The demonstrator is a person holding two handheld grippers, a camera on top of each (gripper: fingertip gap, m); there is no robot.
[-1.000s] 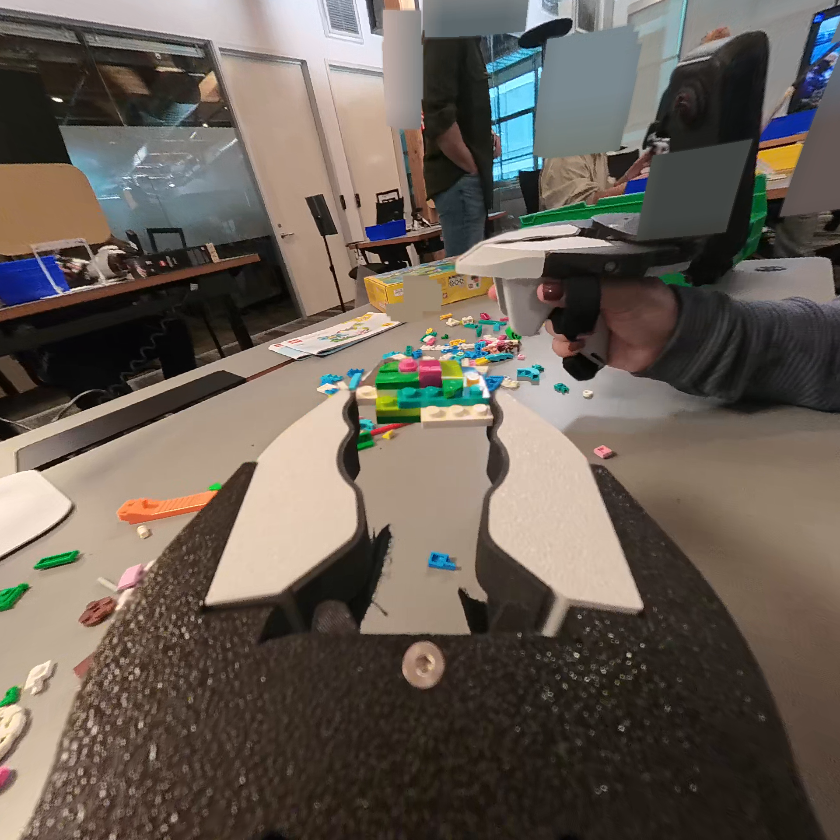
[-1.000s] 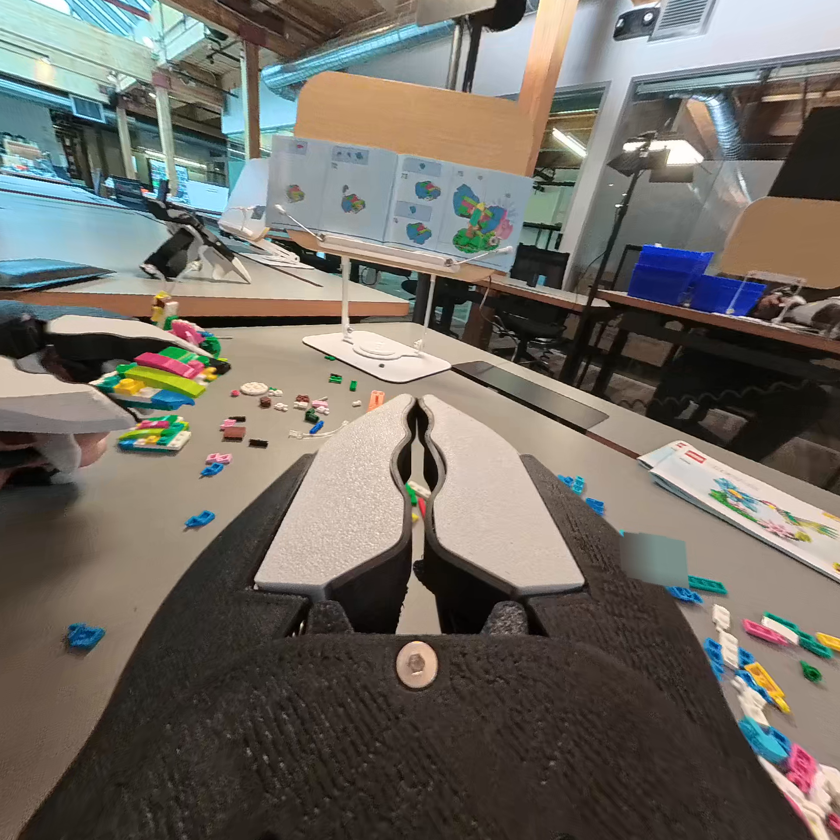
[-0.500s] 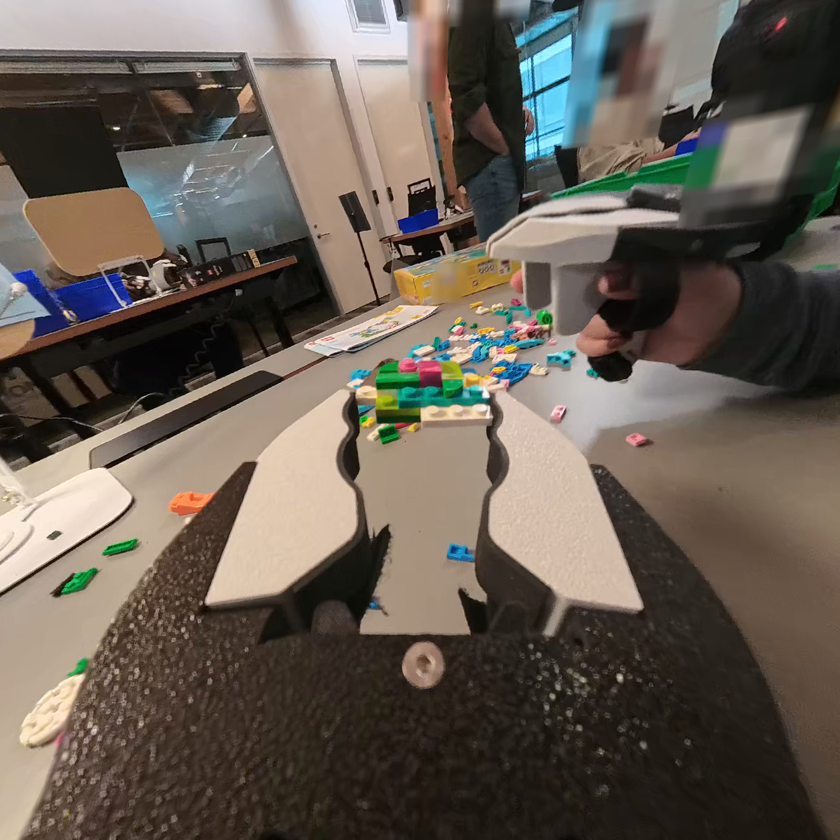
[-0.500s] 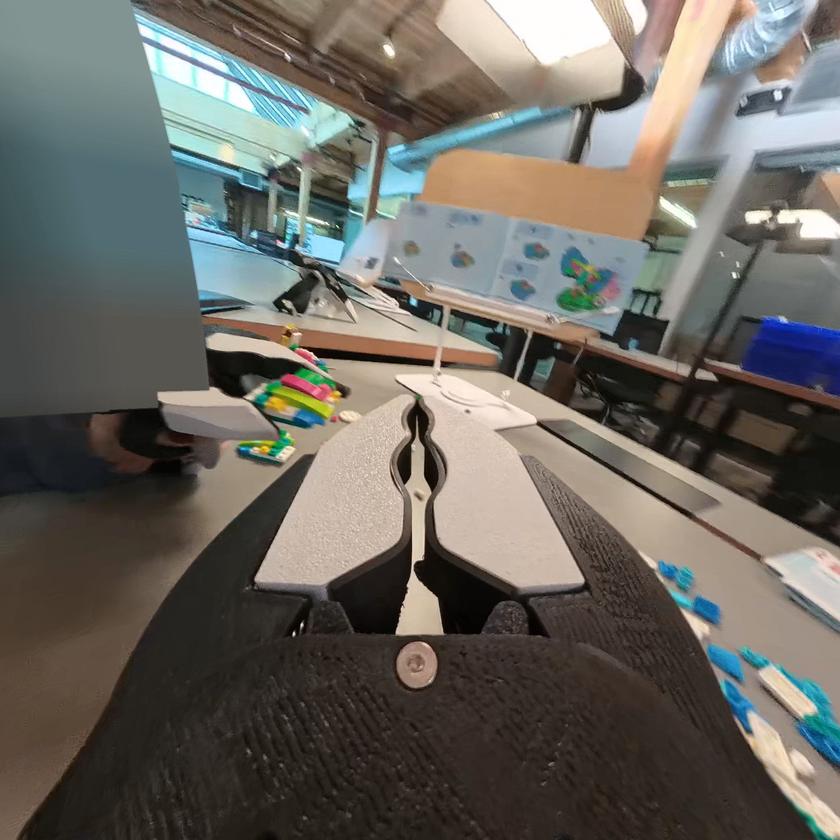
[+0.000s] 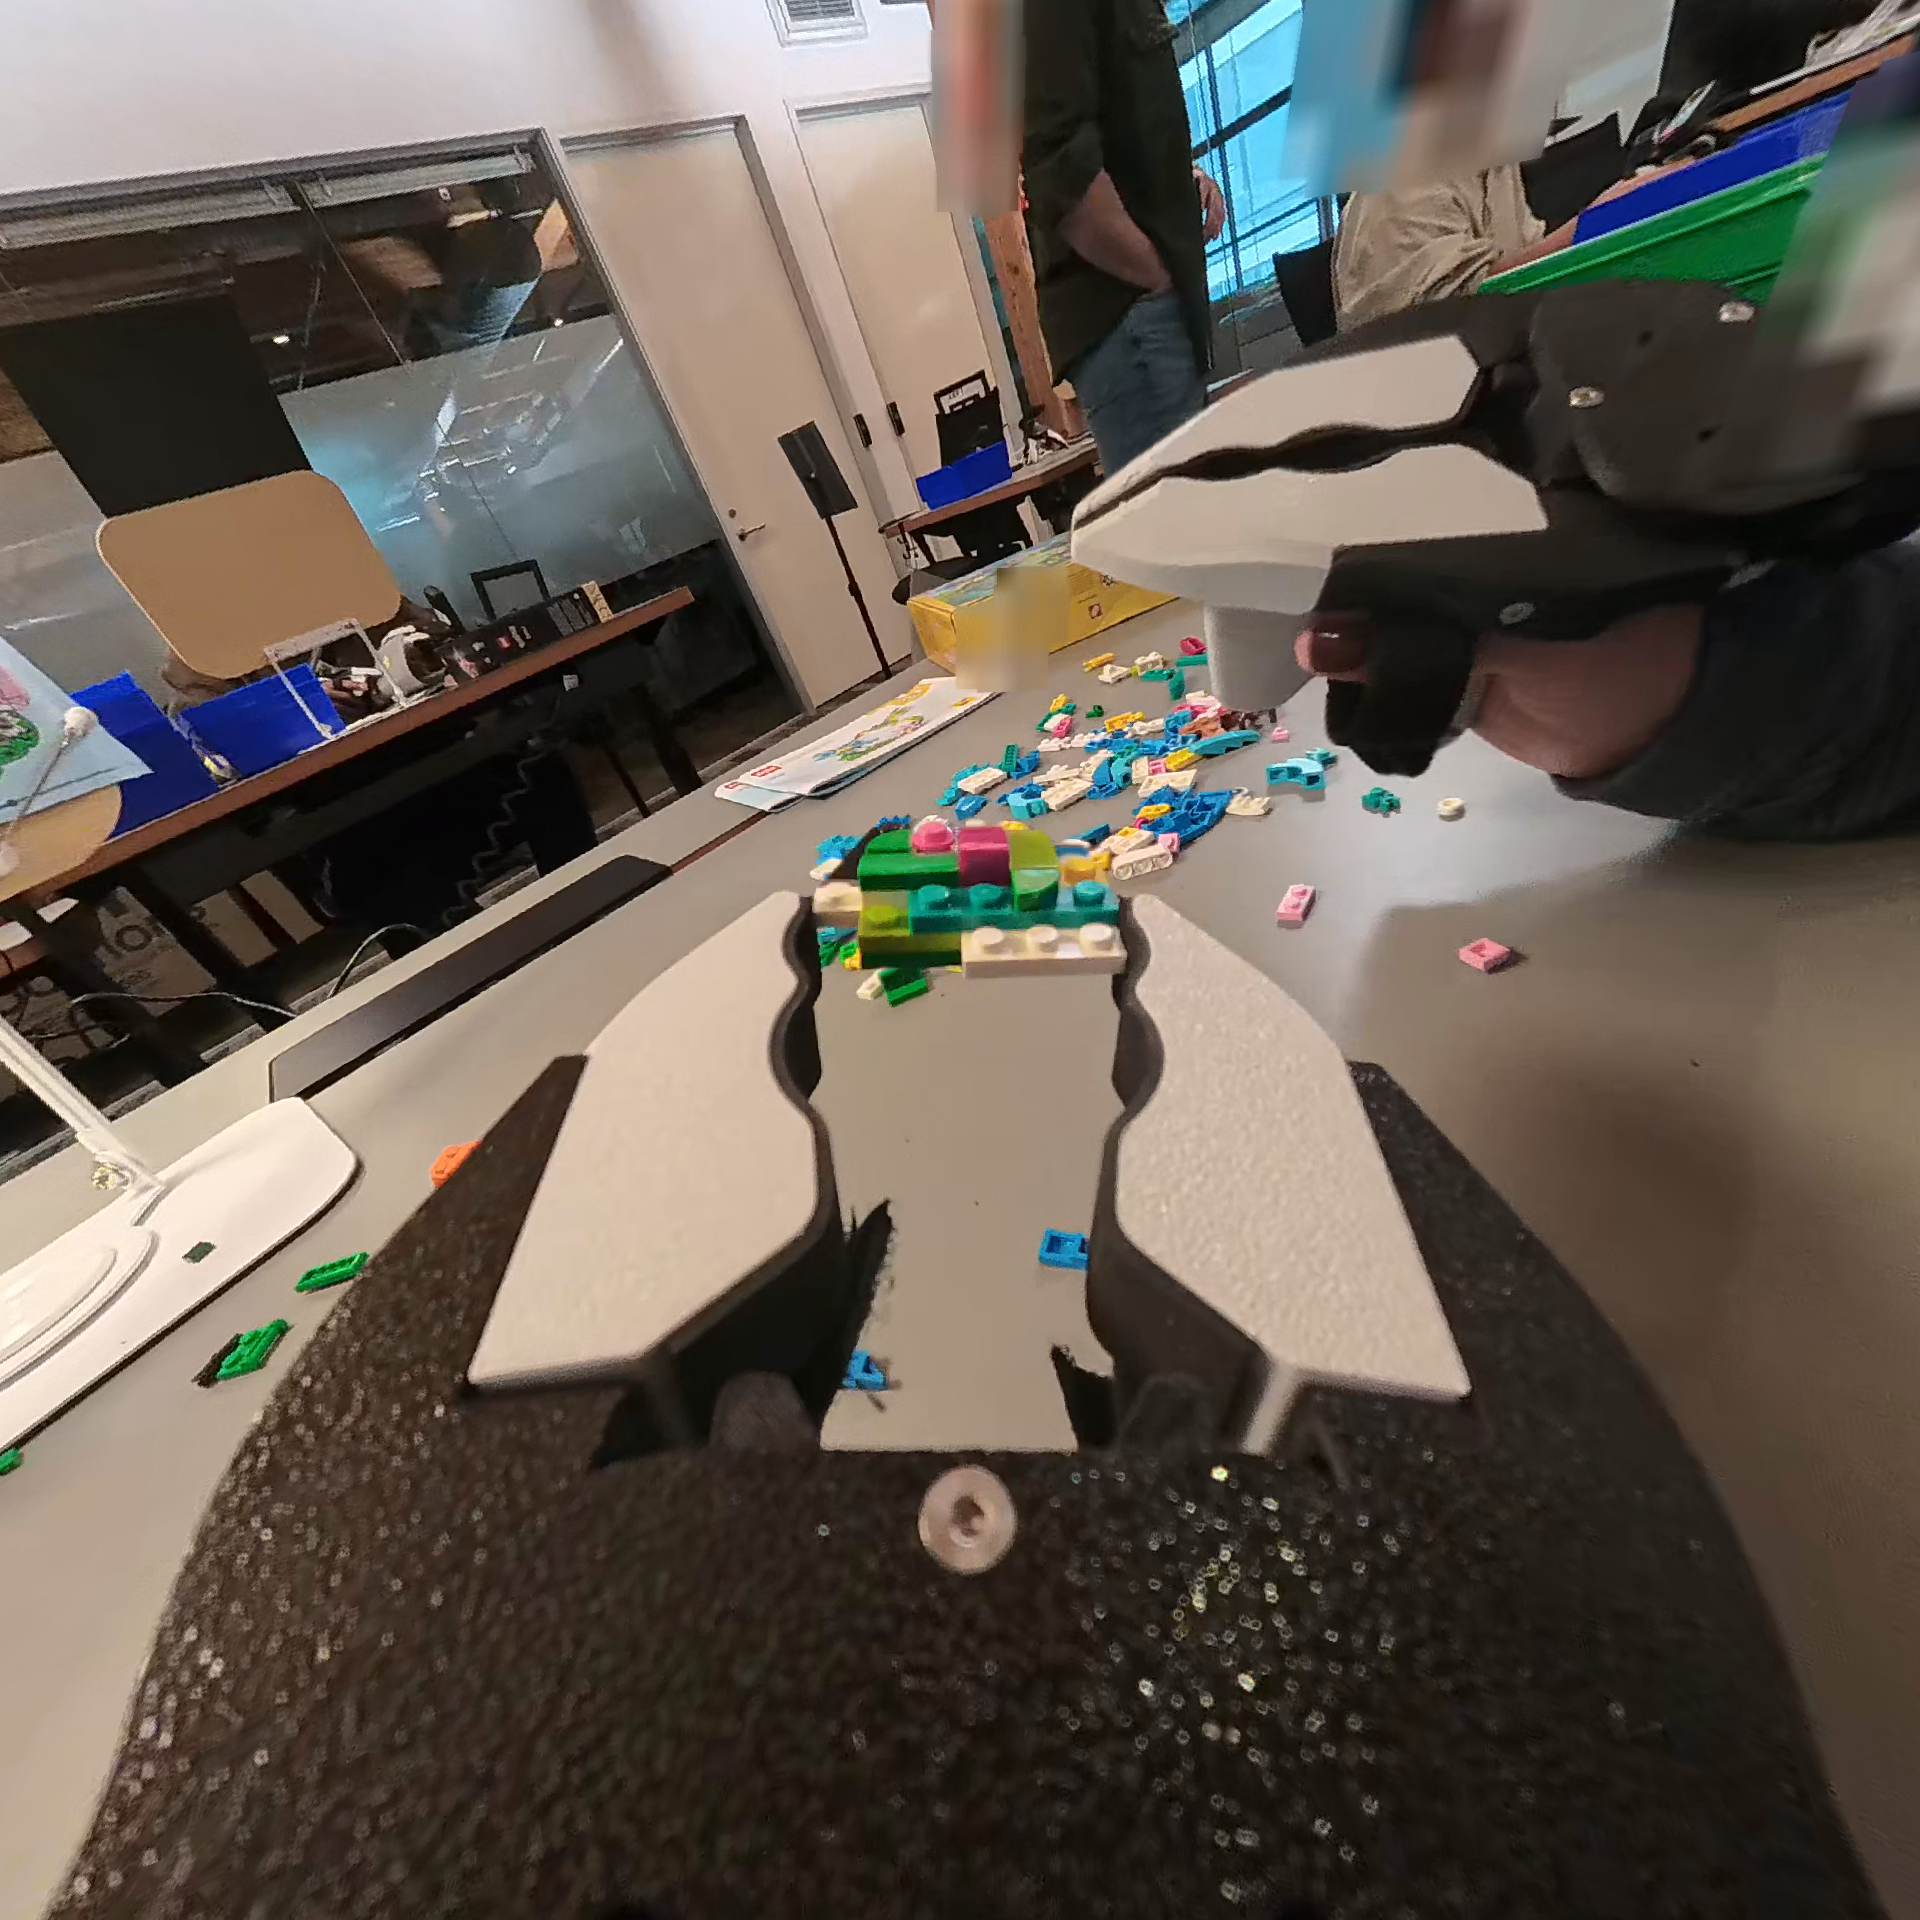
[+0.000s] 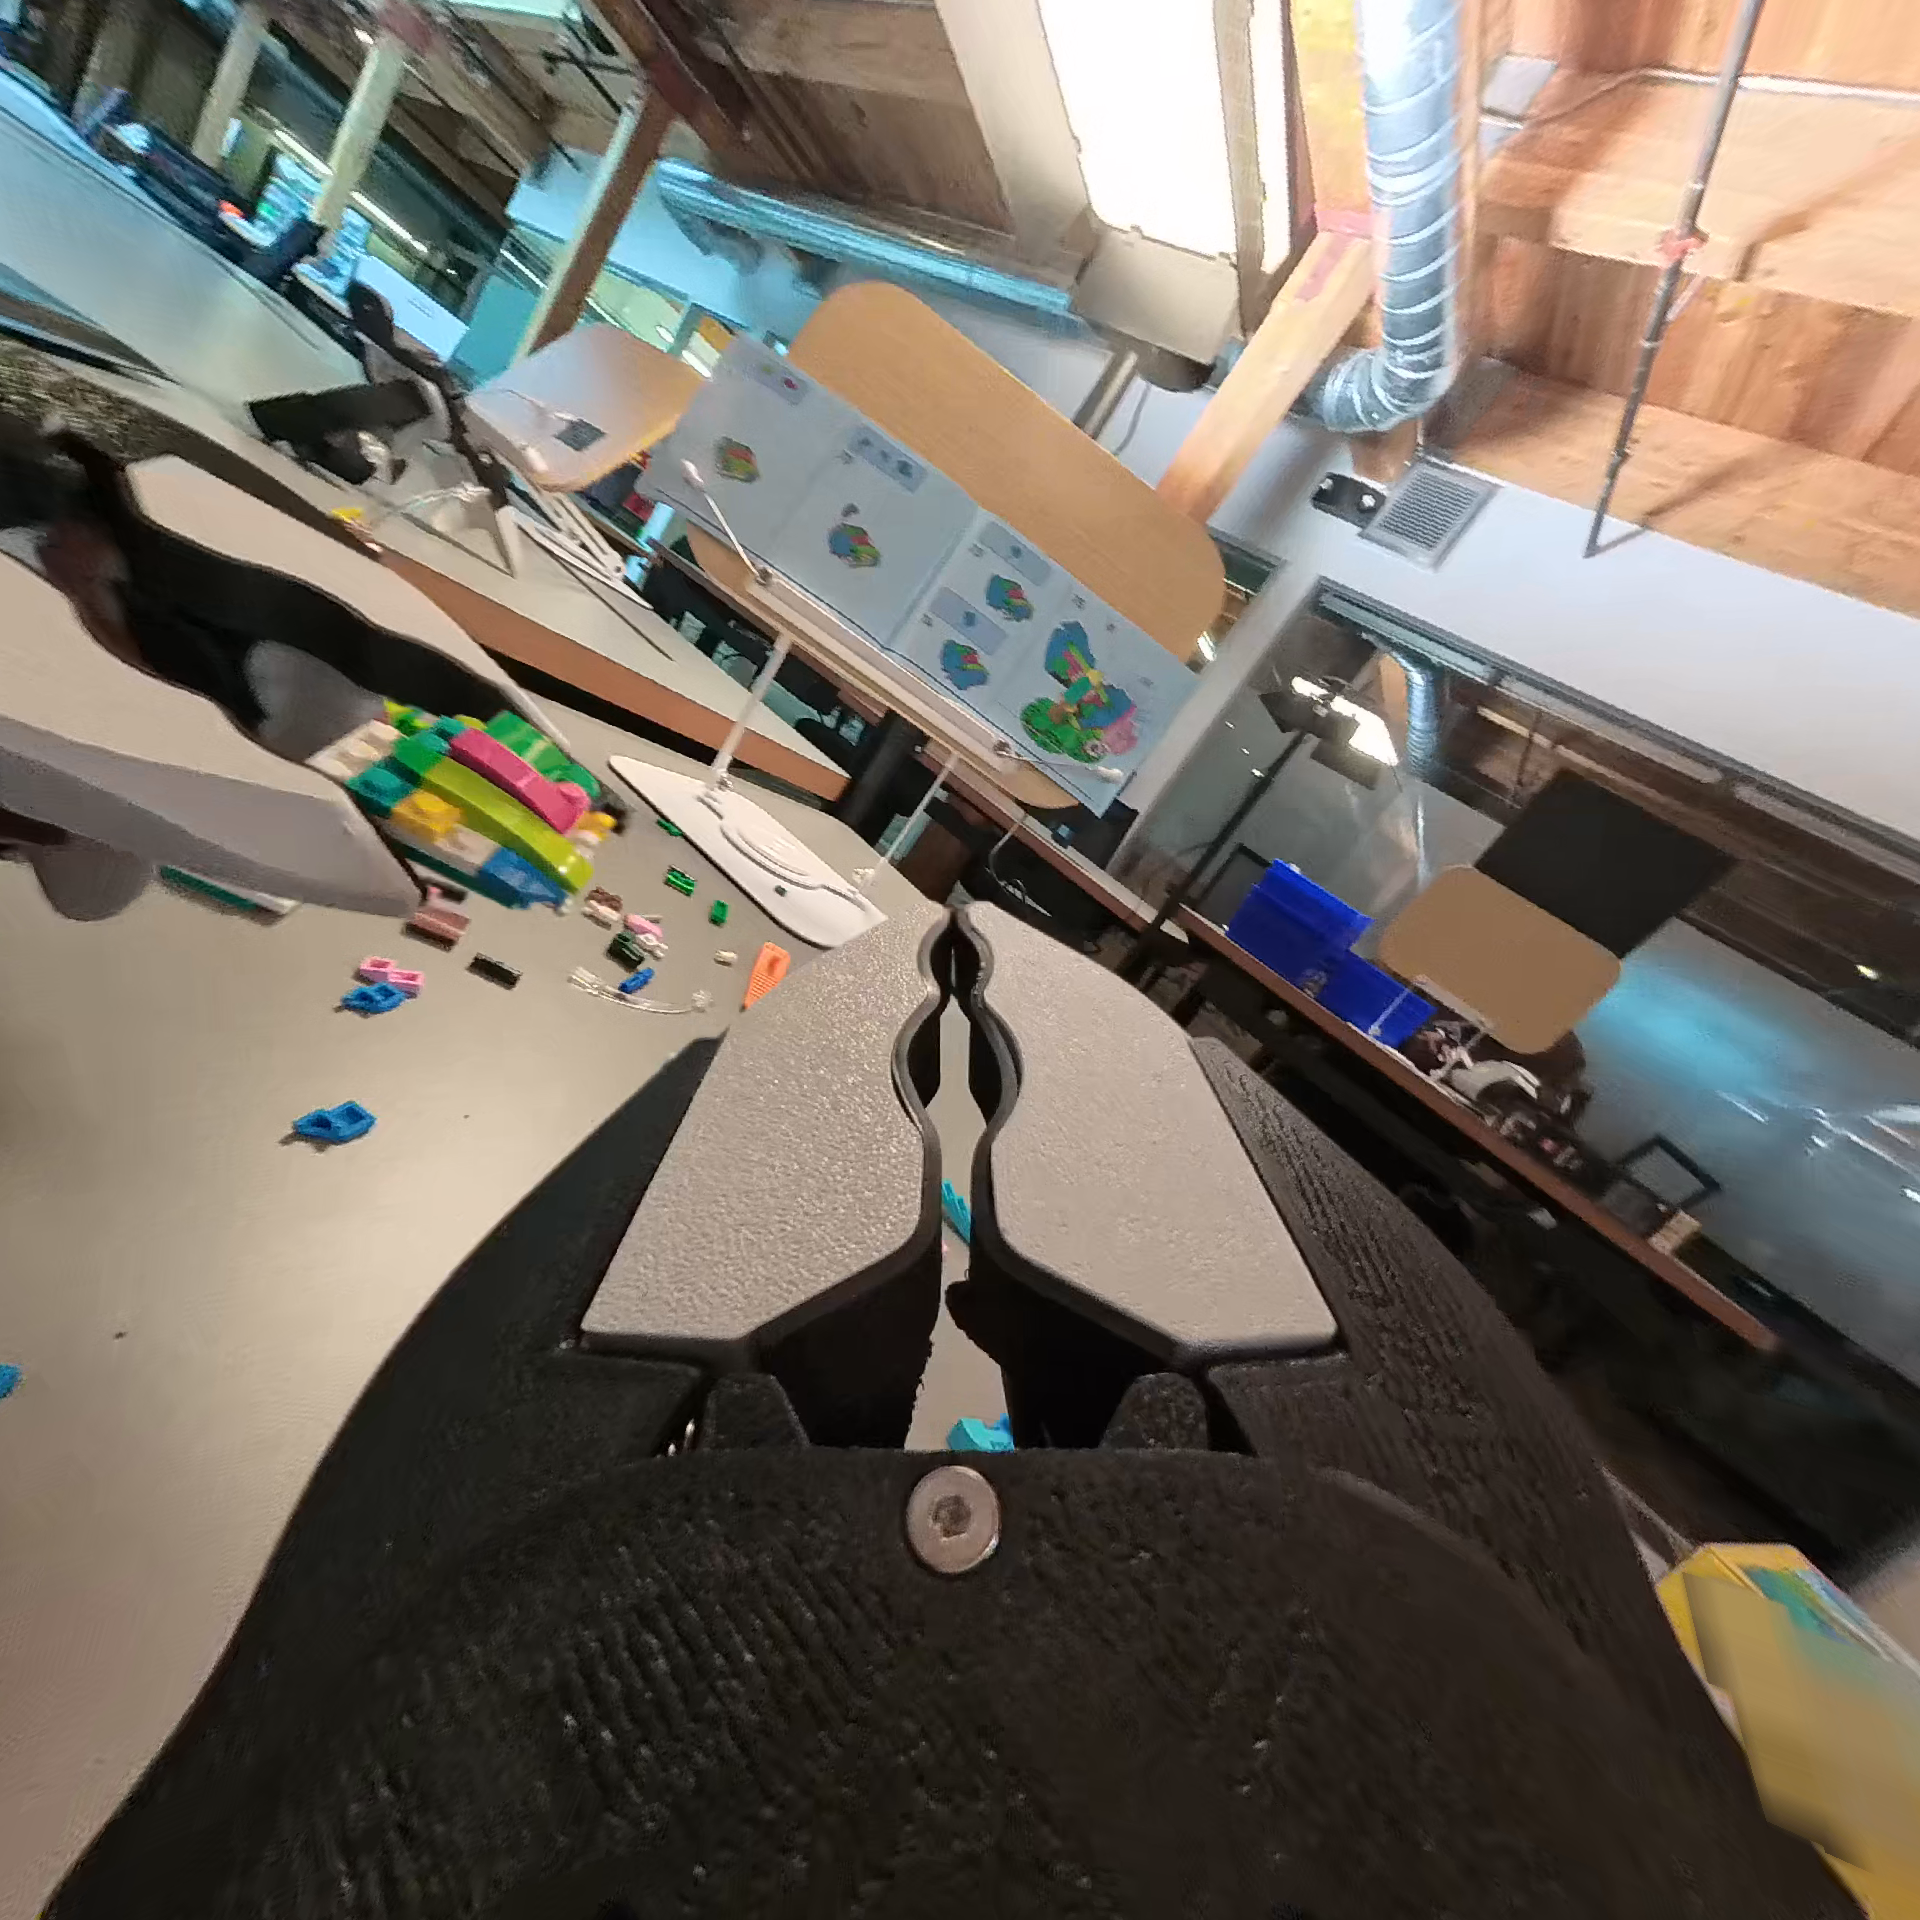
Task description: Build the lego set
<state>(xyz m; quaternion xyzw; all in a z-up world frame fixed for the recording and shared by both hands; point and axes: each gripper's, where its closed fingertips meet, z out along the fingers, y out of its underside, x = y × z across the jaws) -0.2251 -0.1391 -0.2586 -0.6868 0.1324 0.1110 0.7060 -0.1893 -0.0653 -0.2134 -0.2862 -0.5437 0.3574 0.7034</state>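
**Lego build clamped by the left gripper above the table**

A partly finished lego build (image 5: 966, 899) is pinched between the tips of the left gripper (image 5: 966, 925) — its two pale fingers are pressed against the white and teal plates at either side, and the model is held clear of the grey table (image 5: 1558, 1091). Green, lime, magenta and pink bricks are stacked on top of the plates. A small blue piece (image 5: 1062, 1247) is seen on the table under the fingers.

The right gripper (image 6: 951, 920) is raised and tilted, with its fingers drawn together and nothing seen between them; in the left wrist view it is held by a hand (image 5: 1558, 707) above the table's right part.

Beyond the build, a scatter of loose bricks (image 5: 1122, 758) is spread across the table — mostly blue, white, pink and yellow. Farther off, a folded instruction booklet (image 5: 852, 743) and a yellow box (image 5: 997, 613) are laid near the far edge. In the right wrist view an instruction sheet (image 6: 914, 592) is propped on a white stand (image 6: 748, 852).
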